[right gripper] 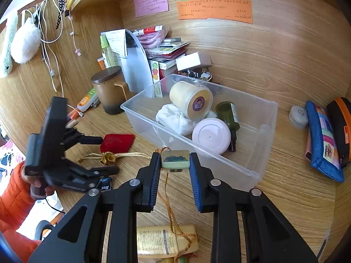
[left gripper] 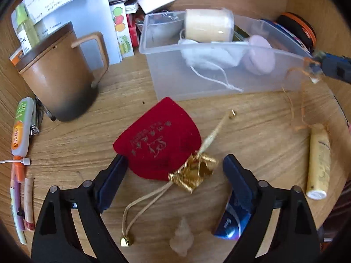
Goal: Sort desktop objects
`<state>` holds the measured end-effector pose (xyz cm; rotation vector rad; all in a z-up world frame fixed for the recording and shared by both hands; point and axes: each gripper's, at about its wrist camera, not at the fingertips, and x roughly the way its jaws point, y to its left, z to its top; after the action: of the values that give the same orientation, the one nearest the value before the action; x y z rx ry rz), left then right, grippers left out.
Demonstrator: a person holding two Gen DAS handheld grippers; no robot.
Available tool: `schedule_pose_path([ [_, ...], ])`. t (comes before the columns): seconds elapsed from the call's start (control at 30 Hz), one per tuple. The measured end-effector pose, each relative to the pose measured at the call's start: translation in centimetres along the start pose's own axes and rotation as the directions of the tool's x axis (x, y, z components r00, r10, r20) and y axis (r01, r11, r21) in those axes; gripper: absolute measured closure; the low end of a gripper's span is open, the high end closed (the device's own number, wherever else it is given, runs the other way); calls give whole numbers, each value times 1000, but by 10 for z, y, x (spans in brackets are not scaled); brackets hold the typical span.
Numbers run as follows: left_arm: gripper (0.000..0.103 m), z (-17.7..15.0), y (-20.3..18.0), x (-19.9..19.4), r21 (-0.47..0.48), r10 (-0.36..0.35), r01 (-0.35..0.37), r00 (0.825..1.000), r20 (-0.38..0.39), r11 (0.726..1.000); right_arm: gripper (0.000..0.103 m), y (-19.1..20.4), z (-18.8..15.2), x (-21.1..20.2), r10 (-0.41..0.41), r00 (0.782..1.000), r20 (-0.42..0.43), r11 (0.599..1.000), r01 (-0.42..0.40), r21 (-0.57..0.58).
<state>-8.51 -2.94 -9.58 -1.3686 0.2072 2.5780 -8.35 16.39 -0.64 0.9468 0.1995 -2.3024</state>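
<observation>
A red velvet pouch [left gripper: 161, 141] with a gold drawstring and gold neck lies on the wooden desk between the fingers of my open left gripper [left gripper: 175, 164]; it also shows in the right wrist view [right gripper: 117, 142]. My right gripper [right gripper: 175, 160] is shut on a small pale green pendant [right gripper: 175, 158] with an orange cord hanging down, held just in front of the clear plastic bin [right gripper: 258, 135]. The bin [left gripper: 219, 83] holds a cream jar [right gripper: 190, 99], a white cloth, a pink round case [right gripper: 211, 134] and a green bottle [right gripper: 229, 115].
A brown lidded mug [left gripper: 59, 74] stands at the left. A yellow tube [left gripper: 318, 162] lies at the right, with a blue packet [left gripper: 232, 225] and a pale shell [left gripper: 182, 236] near my left fingers. Pencil cases [right gripper: 324, 140] lie right of the bin. Papers and boxes crowd the back.
</observation>
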Motion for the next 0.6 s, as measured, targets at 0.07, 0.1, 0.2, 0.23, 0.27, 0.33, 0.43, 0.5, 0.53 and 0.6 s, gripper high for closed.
schedule_pose_path([
  [0.07, 19, 0, 1, 0, -11, 1, -1, 1000, 17, 1000, 79, -1, -1, 0, 1, 1000, 0, 1000, -1, 1],
  [0.1, 29, 0, 2, -1, -13, 1, -1, 1000, 28, 1000, 79, -2, -1, -1, -1, 1000, 1, 1000, 1, 3],
  [0.2, 40, 1, 7, -4, -27, -6, 7, 999, 38, 1000, 79, -6, 0, 1, 3, 1000, 1, 1000, -3, 16],
  [0.23, 43, 0, 9, -4, -33, -10, 11, 999, 39, 999, 79, -8, 0, 1, 6, 1000, 0, 1000, -6, 18],
  [0.27, 46, 0, 10, -5, -32, -1, 2, 999, 43, 999, 79, -8, 0, 2, 9, 1000, 0, 1000, -9, 20],
  [0.33, 59, -1, 11, -8, -31, 20, -19, 999, 46, 999, 79, -9, 1, 3, 13, 1000, 0, 1000, -13, 24],
  [0.43, 63, -4, 15, -21, -56, 8, -3, 997, 77, 998, 79, -9, 1, 3, 12, 1000, 3, 1000, -12, 24],
  [0.5, 63, -5, 19, -31, -62, 12, -6, 995, 97, 998, 79, -8, 1, 1, 10, 1000, 9, 1000, -10, 20],
  [0.53, 63, -6, 19, -36, -60, 14, -7, 994, 106, 998, 79, -8, 1, 1, 10, 1000, 11, 1000, -10, 20],
  [0.6, 63, -7, 19, -45, -60, 17, -10, 993, 121, 998, 79, -8, 1, -1, 6, 1000, 14, 1000, -7, 25],
])
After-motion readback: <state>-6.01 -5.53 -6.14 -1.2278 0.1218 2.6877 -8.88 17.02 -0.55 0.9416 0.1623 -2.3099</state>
